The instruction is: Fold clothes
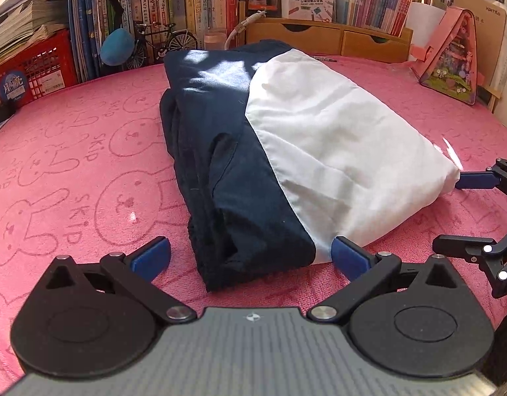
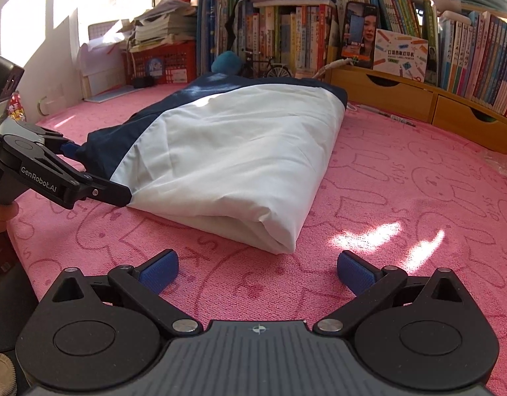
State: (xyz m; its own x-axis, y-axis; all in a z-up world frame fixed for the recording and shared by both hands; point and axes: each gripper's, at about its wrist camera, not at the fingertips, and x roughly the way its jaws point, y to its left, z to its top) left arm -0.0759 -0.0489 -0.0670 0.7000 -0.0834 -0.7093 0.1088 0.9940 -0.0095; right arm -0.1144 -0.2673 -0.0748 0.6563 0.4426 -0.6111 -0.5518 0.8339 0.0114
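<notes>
Now I hold both spread, empty: left gripper [image 1: 250,257] astride the folded navy-and-white cloth garment [image 1: 270,151], right gripper [image 2: 256,267] short; pinch both near corners evenly.

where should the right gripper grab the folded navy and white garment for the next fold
Probably the near white corner of the garment, approached low from straight in front. There the folded layers stack into a thick edge, directly ahead of the open right gripper, and the pink mat beside it is bare.
</notes>
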